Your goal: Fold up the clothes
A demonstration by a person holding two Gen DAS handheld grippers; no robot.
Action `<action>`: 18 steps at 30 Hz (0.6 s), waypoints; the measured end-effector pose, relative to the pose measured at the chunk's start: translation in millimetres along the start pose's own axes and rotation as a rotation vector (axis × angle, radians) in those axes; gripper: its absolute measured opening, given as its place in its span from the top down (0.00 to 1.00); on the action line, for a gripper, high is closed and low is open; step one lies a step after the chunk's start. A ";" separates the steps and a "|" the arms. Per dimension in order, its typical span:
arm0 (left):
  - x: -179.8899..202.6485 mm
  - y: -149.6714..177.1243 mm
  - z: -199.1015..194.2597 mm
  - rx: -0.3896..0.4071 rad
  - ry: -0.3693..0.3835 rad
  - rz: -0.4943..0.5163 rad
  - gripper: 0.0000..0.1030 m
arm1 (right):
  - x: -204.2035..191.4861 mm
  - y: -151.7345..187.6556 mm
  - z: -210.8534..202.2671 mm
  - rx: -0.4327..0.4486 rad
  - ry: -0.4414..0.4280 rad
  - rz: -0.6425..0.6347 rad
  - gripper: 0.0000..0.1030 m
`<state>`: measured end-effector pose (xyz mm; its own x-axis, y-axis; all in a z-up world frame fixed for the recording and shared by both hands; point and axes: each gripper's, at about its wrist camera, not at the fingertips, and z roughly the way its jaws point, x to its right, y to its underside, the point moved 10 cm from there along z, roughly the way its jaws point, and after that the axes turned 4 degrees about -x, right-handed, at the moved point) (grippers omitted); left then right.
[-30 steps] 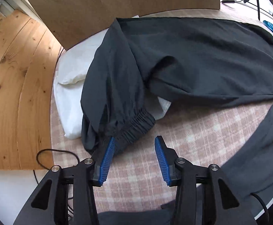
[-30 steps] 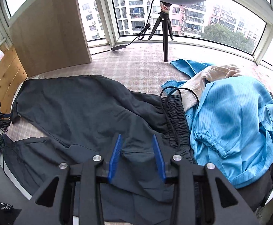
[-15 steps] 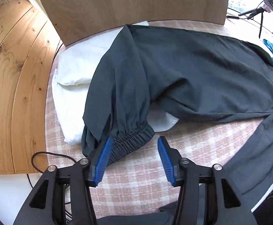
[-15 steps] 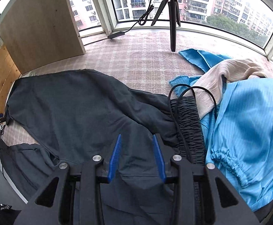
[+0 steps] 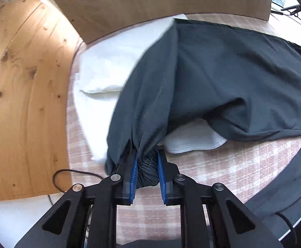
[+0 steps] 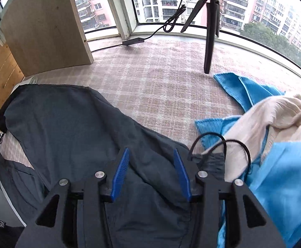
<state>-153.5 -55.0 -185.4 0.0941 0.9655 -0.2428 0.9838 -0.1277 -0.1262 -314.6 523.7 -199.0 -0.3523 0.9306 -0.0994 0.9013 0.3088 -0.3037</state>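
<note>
Now the left tongs are clamped on the elastic cuff of the dark trousers, the ribbed band bunched between the blue pads. From that pinch the trouser leg rises and drapes back over a white pillow lying on the checked pink bedcover, beside a wooden wall and below a plywood board. The right tongs stand apart, gripping nothing, poised over the upper part of the same trousers, just beside their gathered waistband and looped black drawstring. To the right, a cream sweater lies on top of a blue garment. A black tripod stands near the window.
</note>
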 end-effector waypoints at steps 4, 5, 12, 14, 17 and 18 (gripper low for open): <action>-46.0 3.5 -26.5 0.013 -0.065 -0.080 0.90 | 4.7 -10.8 46.7 -0.113 0.070 -0.161 0.57; -57.6 4.4 -33.1 0.016 -0.081 -0.100 0.90 | 8.3 -8.9 56.7 -0.146 0.061 -0.177 0.57; -86.0 1.9 -56.0 0.041 -0.124 -0.132 0.90 | 11.9 4.4 82.2 -0.211 0.011 -0.286 0.61; -90.5 0.0 -61.4 0.052 -0.129 -0.133 0.90 | 8.0 3.0 81.8 -0.206 0.014 -0.302 0.99; -97.2 -2.8 -69.5 0.069 -0.137 -0.135 0.91 | 6.9 -0.7 73.0 -0.191 0.052 -0.292 0.98; -99.5 -3.8 -72.2 0.074 -0.140 -0.136 0.91 | 6.8 -3.8 64.2 -0.164 0.071 -0.290 0.98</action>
<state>-155.6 -134.2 -91.3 -0.0659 0.9346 -0.3496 0.9715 -0.0199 -0.2362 -336.6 516.3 -259.4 -0.5869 0.8088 0.0373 0.7966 0.5850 -0.1523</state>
